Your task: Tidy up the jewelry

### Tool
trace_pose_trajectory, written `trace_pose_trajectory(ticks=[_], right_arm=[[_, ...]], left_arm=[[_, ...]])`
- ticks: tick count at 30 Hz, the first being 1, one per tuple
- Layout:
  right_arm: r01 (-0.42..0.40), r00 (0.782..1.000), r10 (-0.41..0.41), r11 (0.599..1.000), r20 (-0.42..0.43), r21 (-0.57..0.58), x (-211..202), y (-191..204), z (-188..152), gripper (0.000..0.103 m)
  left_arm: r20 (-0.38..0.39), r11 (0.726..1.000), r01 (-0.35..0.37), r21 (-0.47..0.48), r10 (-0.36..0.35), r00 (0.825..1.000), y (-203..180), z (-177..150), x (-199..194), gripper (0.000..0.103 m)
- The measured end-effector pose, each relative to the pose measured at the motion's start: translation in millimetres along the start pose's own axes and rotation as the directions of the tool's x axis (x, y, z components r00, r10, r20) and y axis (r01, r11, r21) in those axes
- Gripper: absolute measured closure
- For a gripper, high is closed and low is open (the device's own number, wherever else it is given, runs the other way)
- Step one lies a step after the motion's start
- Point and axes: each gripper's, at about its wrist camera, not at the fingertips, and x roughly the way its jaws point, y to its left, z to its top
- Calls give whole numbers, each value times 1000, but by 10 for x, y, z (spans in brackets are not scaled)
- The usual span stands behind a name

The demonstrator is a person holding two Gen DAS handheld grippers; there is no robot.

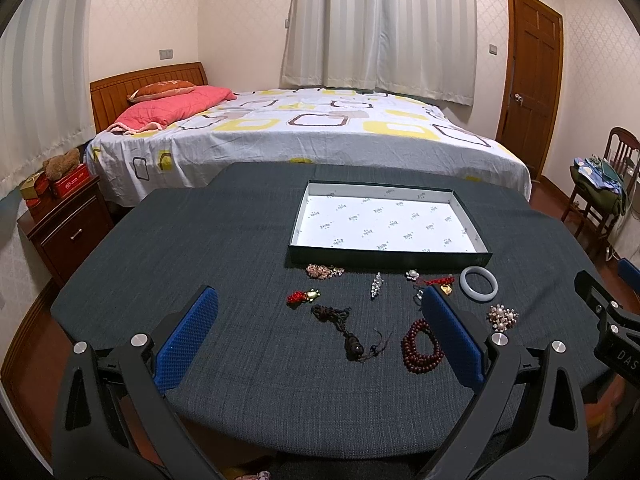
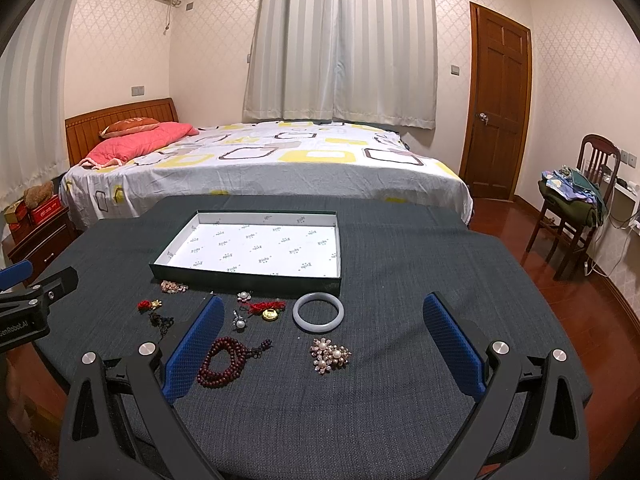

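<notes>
Both tools hang over the near edge of the dark cloth counter [image 1: 240, 240] with their blue fingers spread wide apart, gripping nothing: the left tool [image 1: 320, 332] and the right tool [image 2: 324, 340]. The shallow box [image 2: 248, 276] with white printed lining sits at centre frame, nothing in it. The jewelry lies loose just below it: a pale bangle [image 2: 318, 312], a pearl brooch [image 2: 330, 355], red beads [image 2: 222, 362], a gold charm [image 2: 269, 313] and a dark tassel [image 1: 346, 330].

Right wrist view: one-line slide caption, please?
Open right gripper hovers over a pearl flower brooch and pale jade bangle before the empty white-lined tray.
</notes>
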Motion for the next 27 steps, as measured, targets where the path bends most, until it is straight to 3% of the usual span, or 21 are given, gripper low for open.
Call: trace_pose_trajectory(ticks=[18,27], right_arm=[[-4,1000,4,1000,-14,-3,73,28,-94,6],[-36,994,38,999,-100,17,437,-47,-350,6]], left_arm=[[-13,1000,4,1,-4,1000,-3,-110,85,4],[-109,1000,5,-16,-7,994,158,-296,481,4]])
